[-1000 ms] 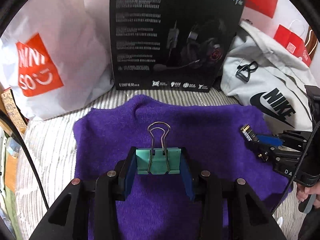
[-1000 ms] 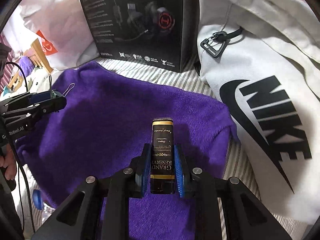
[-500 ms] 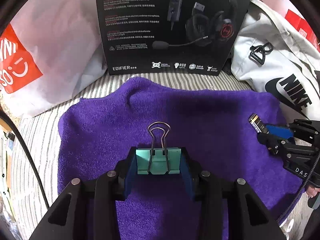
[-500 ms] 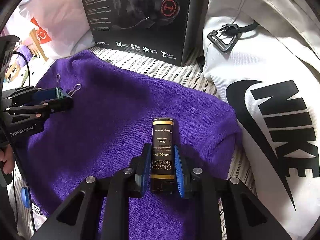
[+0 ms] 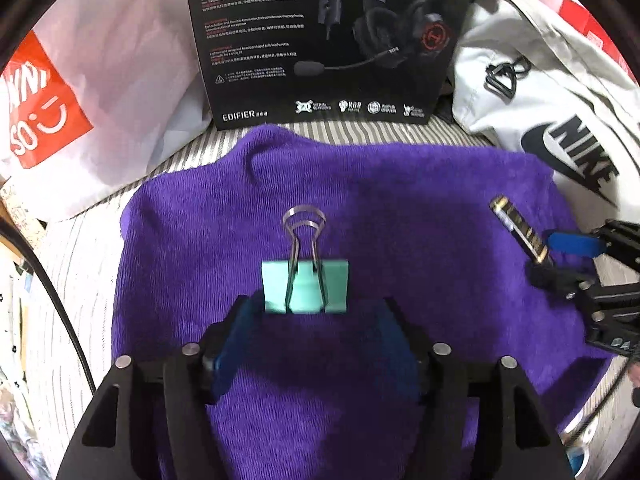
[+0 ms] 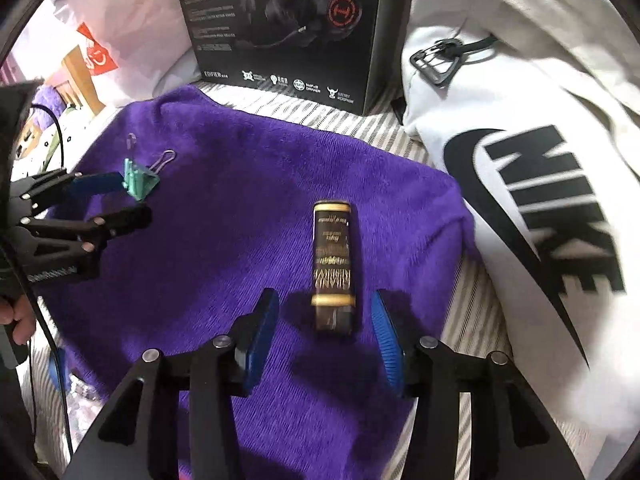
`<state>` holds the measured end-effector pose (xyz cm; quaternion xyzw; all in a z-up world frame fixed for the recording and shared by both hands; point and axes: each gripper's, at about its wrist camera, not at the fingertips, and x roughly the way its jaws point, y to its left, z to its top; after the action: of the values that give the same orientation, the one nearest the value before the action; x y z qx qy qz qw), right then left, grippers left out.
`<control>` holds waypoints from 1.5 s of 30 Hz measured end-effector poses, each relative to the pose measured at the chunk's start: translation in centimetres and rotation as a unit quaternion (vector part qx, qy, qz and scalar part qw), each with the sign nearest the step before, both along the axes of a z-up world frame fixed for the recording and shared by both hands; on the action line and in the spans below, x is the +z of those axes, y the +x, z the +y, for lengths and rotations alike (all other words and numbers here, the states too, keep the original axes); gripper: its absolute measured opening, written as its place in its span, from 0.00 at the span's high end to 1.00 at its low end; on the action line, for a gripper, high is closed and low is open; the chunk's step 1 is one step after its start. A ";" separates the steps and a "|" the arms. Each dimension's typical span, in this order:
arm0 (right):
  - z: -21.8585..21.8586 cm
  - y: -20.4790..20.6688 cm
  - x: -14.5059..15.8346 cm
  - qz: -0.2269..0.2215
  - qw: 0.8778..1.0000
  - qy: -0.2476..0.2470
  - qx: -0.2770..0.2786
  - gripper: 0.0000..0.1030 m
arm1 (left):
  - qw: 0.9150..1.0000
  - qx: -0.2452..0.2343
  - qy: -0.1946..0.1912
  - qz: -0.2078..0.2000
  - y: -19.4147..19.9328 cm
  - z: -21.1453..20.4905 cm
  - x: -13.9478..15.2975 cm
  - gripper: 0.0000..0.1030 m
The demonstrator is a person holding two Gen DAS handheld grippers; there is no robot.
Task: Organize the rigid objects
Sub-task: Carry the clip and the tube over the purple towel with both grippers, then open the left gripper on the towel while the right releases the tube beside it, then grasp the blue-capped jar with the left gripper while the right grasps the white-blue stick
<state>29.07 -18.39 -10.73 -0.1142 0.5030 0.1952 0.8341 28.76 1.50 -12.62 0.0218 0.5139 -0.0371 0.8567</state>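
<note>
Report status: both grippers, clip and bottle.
Left gripper open, teal binder clip lying on purple towel. Right gripper open, small black bottle lying flat on towel between the fingers. Nothing in the way.

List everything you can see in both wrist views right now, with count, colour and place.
binder clip: 1, teal, on towel by left gripper
small box: 1, black and gold, on towel between right gripper's fingers
towel: 1, purple, on striped sheet
striped sheet: 1, grey-white, underneath
headset box: 1, black, upright behind towel
Nike bag: 1, white, right
Miniso bag: 1, white-red, left
left gripper: open
right gripper: open
</note>
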 end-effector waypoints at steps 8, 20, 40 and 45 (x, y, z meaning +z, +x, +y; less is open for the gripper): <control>-2.4 -5.6 3.5 -0.021 0.999 0.029 -0.031 0.53 | 1.000 0.017 -0.024 -0.007 -4.5 1.7 2.6 0.39; -5.5 -17.1 5.6 -0.038 0.995 0.070 -0.059 0.47 | 0.998 0.024 -0.041 -0.041 -16.2 1.1 5.2 0.39; -7.3 -22.0 1.0 0.018 0.995 0.028 -0.096 0.47 | 0.998 -0.040 -0.013 -0.048 -16.7 -1.2 -0.1 0.49; -6.6 -21.8 0.6 0.021 0.996 0.027 -0.087 0.47 | 0.997 -0.059 -0.034 -0.048 -17.1 -1.4 0.2 0.69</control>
<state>7.29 -24.95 -10.17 -0.0437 0.5228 0.1378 0.8401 11.64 0.14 -12.41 0.0248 0.4682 -0.1038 0.8772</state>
